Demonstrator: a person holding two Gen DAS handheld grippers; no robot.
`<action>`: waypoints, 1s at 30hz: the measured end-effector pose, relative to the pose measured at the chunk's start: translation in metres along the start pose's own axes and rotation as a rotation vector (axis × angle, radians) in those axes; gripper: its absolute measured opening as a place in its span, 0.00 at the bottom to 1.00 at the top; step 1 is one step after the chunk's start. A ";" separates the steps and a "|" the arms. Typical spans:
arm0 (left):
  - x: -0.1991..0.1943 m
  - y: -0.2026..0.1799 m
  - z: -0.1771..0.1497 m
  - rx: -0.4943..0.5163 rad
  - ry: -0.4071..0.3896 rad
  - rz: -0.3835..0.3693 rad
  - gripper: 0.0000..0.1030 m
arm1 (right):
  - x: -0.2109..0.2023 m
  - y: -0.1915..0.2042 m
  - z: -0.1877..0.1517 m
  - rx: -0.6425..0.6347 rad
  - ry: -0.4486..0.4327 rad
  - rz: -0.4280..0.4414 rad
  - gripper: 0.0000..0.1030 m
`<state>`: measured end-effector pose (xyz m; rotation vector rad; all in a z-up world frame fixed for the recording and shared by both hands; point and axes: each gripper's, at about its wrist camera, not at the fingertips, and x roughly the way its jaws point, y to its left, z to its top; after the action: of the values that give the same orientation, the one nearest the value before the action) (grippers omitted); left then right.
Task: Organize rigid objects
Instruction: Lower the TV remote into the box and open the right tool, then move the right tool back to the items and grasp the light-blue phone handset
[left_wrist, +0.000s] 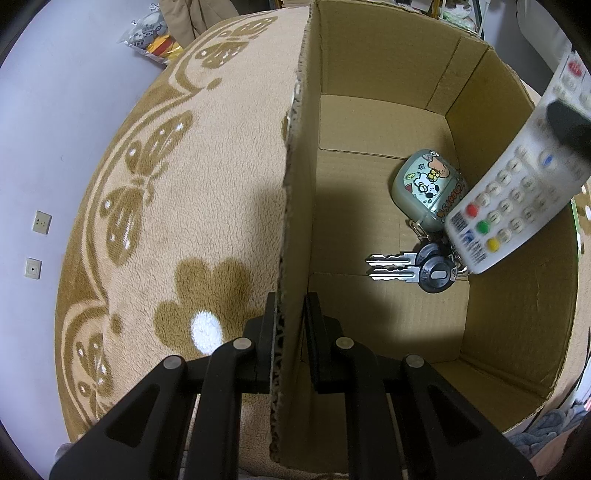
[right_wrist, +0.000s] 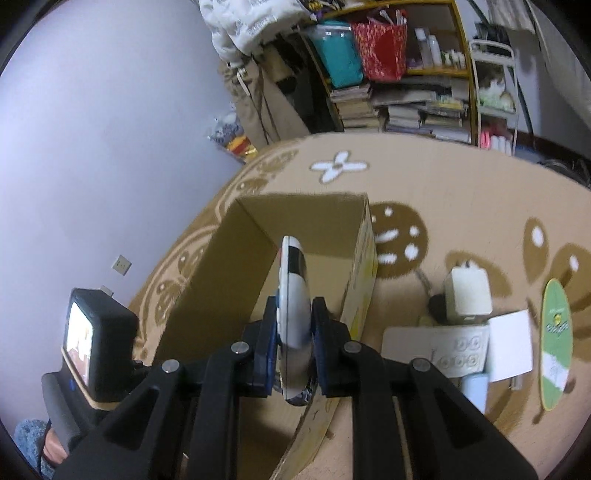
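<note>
While the left hand-held gripper (left_wrist: 290, 332) pinches the brown cardboard box (left_wrist: 388, 122) wall, the right hand-held gripper (right_wrist: 293, 332) grips the white remote control (left_wrist: 517, 192) above it; keys (left_wrist: 410, 267) and cartoon pouch (left_wrist: 428, 188) are in already, a few bits outside still waiting.

White remote (left_wrist: 517, 192) tilts above cardboard box (left_wrist: 369, 92) (keys (left_wrist: 406, 267), probably earbud case (left_wrist: 428, 188), inside).

A lived-in home room: beige butterfly-patterned carpet (left_wrist: 192, 206) underfoot, crowded shelf (right_wrist: 413, 70) with stacked books (right_wrist: 417, 110), red bag (right_wrist: 382, 46) and teal bin (right_wrist: 338, 53), wall sockets (left_wrist: 41, 222), snack packet (left_wrist: 155, 37) nearby.
</note>
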<state>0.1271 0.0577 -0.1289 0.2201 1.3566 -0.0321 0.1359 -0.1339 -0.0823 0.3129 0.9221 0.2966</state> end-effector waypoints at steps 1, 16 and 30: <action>0.000 0.000 0.000 0.001 -0.001 0.000 0.12 | 0.002 0.000 -0.001 -0.002 0.005 -0.002 0.18; 0.000 -0.001 0.000 0.005 -0.003 0.006 0.12 | -0.009 0.001 0.001 -0.059 -0.027 -0.043 0.36; 0.000 -0.002 -0.002 0.007 -0.004 0.008 0.12 | -0.031 -0.055 -0.011 0.063 -0.001 -0.188 0.89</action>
<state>0.1255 0.0564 -0.1298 0.2307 1.3521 -0.0304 0.1156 -0.1939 -0.0875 0.2817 0.9538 0.0943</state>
